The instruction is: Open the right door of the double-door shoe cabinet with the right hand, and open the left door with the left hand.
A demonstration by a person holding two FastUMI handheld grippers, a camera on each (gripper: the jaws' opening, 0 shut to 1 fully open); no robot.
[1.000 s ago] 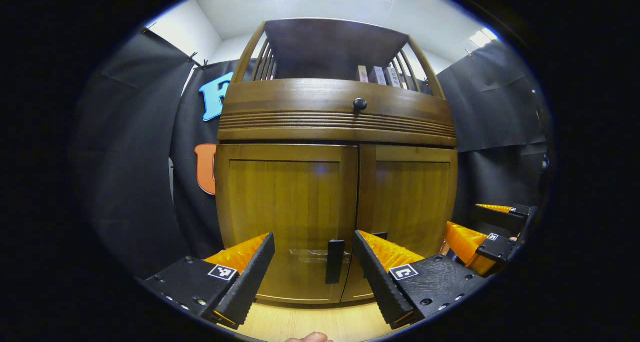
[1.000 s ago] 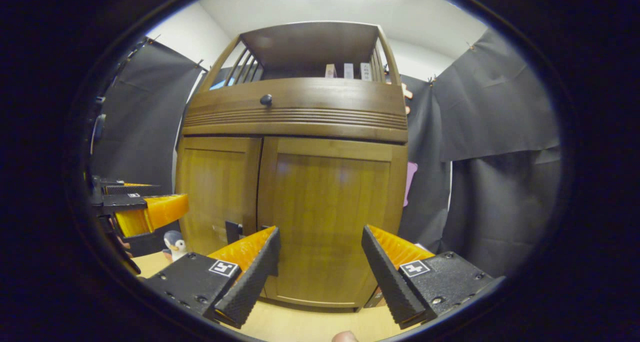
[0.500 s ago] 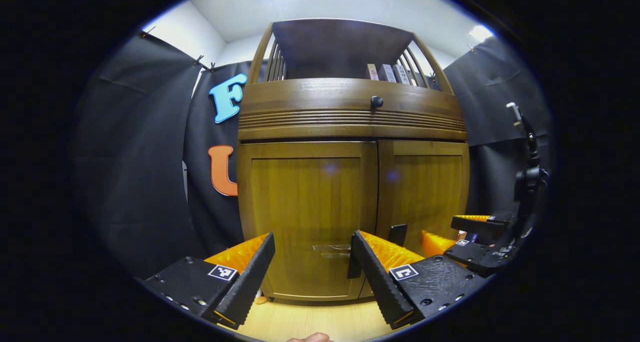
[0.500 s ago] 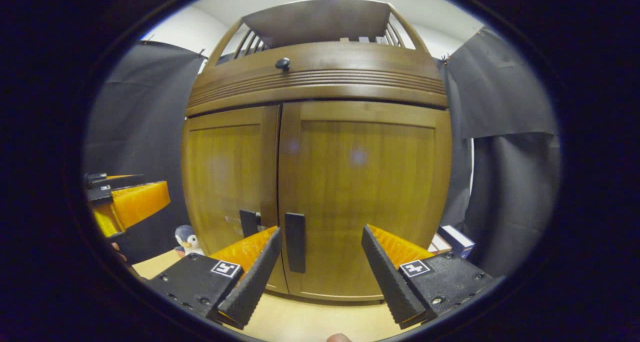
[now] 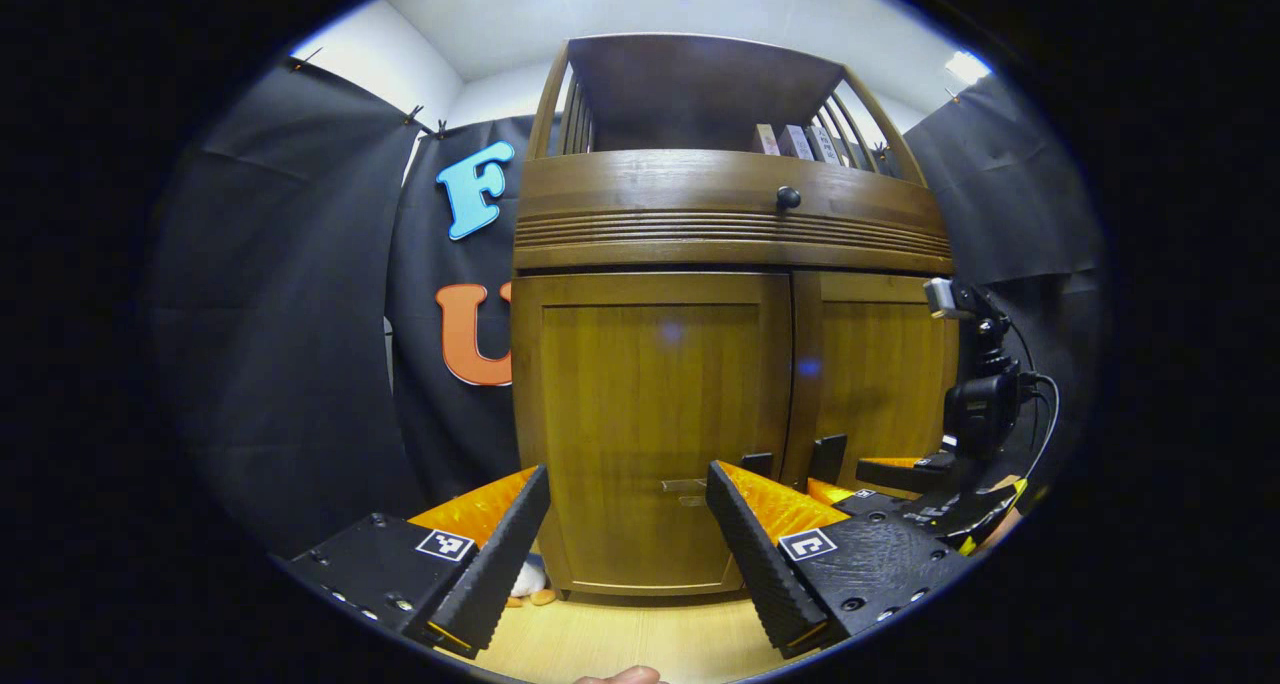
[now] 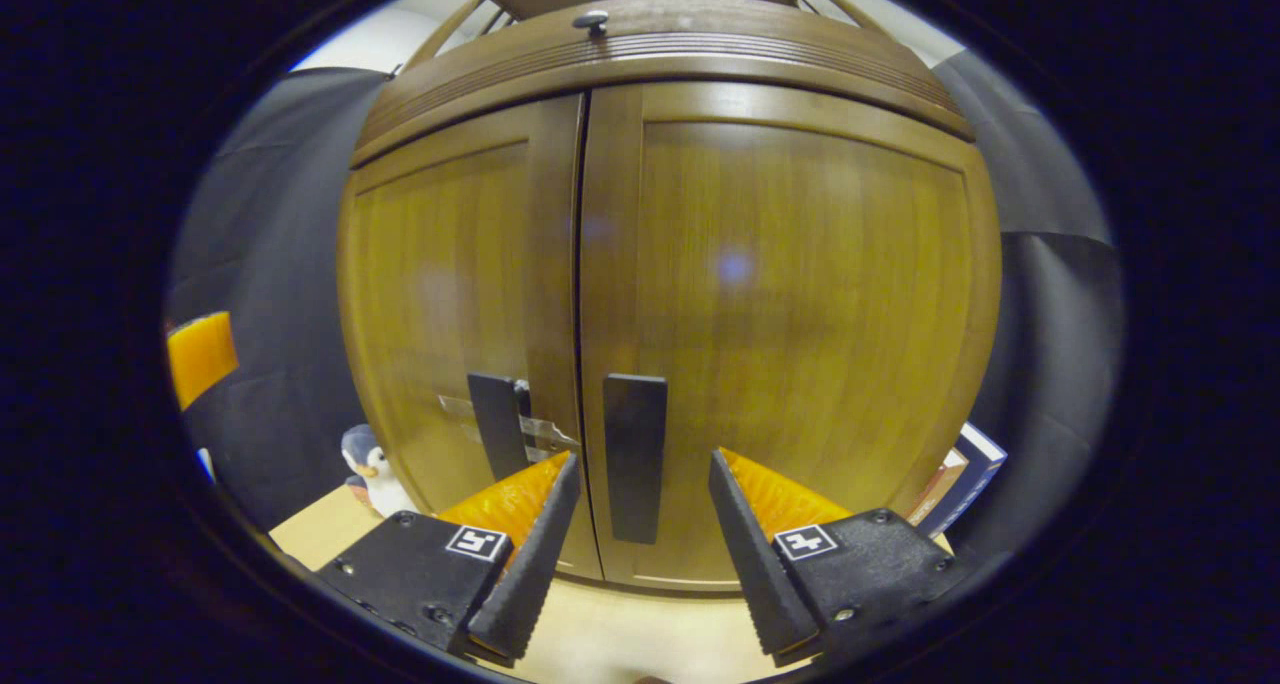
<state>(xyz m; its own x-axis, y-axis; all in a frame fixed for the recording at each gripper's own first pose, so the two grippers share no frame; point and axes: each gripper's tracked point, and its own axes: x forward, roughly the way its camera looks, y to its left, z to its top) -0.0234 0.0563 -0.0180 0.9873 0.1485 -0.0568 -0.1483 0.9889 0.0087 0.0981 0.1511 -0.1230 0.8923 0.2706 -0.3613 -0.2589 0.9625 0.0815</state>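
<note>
The brown wooden shoe cabinet (image 5: 730,234) stands with both doors closed. In the right gripper view the right door (image 6: 800,294) is close up, and its dark vertical handle (image 6: 634,454) stands just ahead of my open right gripper (image 6: 642,461), lined up between the fingers without touching them. The left door's handle (image 6: 497,424) is just left of the seam. In the left gripper view my open left gripper (image 5: 626,469) faces the left door (image 5: 650,414) from farther back and holds nothing. Both handles (image 5: 757,464) (image 5: 828,457) show past its right finger, and the right gripper (image 5: 880,479) is near them.
A small penguin toy (image 6: 365,464) sits on the light wooden floor (image 6: 620,644) by the cabinet's left corner. Books (image 6: 960,474) lean at its right side. A drawer with a round knob (image 5: 788,198) tops the doors. Black cloth walls stand on both sides.
My right gripper has moved in close to the right door, so its handle now sits between the fingers in view. The left gripper has drifted left, so the cabinet sits farther right in its view.
</note>
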